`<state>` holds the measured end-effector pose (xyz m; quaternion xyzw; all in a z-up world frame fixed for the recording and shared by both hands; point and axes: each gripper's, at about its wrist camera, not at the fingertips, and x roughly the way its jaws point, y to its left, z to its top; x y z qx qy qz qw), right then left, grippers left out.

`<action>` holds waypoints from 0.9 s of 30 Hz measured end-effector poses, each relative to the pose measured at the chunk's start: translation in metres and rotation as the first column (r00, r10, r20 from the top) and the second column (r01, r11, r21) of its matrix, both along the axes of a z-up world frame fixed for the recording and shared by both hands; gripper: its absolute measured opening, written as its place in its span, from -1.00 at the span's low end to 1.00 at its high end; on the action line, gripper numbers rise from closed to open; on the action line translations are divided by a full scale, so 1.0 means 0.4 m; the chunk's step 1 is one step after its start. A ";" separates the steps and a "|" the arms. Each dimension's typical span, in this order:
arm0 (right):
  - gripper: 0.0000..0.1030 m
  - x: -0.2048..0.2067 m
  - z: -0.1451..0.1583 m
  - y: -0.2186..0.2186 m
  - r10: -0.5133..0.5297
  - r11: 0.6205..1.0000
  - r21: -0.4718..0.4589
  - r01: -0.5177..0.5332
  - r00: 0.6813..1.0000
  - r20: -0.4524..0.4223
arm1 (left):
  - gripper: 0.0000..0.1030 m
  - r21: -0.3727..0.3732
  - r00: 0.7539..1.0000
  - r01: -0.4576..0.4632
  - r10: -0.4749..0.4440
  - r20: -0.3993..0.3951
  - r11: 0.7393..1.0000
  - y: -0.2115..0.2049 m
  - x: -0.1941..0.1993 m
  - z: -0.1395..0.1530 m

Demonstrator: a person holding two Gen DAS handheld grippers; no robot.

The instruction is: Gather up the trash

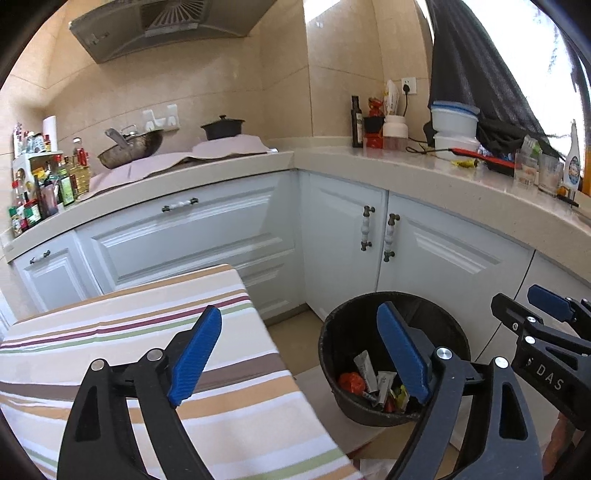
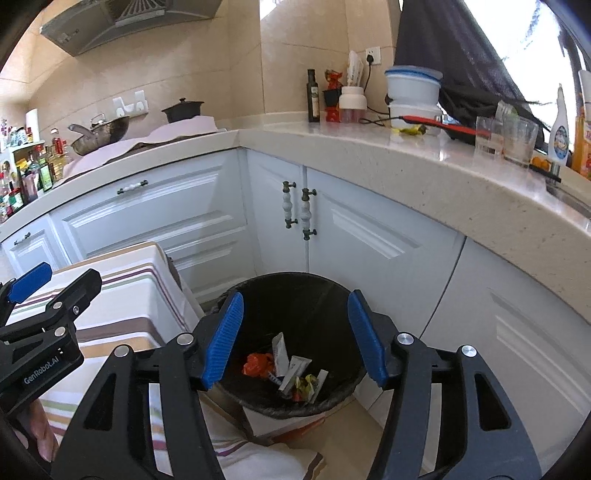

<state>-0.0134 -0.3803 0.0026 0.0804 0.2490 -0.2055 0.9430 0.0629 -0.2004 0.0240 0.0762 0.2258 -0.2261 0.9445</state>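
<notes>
Two empty grippers above one black bin with trash in it.

Left wrist view: the left gripper (image 1: 299,354) is spread wide, gripping nothing, over a striped tablecloth (image 1: 147,354) and the bin (image 1: 395,354); a red wrapper (image 1: 351,382) and several pale packets lie at the bottom. Right wrist view: the right gripper (image 2: 295,339), released and empty, frames the same bin (image 2: 295,295) on the floor by white cabinets (image 2: 354,236); red, white and yellow wrappers (image 2: 291,373) lie inside.

White cabinet doors (image 2: 207,206) with dark-ended pale handles run beneath a beige counter (image 2: 424,166) that turns a corner. On it stand a dark bottle (image 2: 313,96), stacked white tubs (image 2: 413,94) and two clear glasses (image 2: 517,138). A wok (image 1: 131,147) and a black lidded pot (image 1: 222,127) rest on pink cloth below a range hood (image 1: 166,26). A striped cloth (image 1: 155,354) covers a table.
</notes>
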 end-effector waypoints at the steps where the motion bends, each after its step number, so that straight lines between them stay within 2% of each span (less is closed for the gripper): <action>1: 0.16 -0.009 0.006 0.010 0.001 1.000 -0.004 -0.001 1.000 0.004 | 0.63 -0.005 1.000 0.000 0.000 0.000 1.000 0.008 -0.006 0.003; 14: 0.22 -0.103 0.041 0.098 0.015 0.999 -0.045 -0.014 0.999 0.029 | 0.65 -0.042 1.000 -0.014 0.015 0.009 0.999 0.102 -0.085 0.027; 27: 0.23 -0.150 0.051 0.124 0.009 0.998 -0.064 -0.006 0.999 0.045 | 0.65 -0.055 1.000 -0.025 0.026 0.011 0.998 0.135 -0.112 0.030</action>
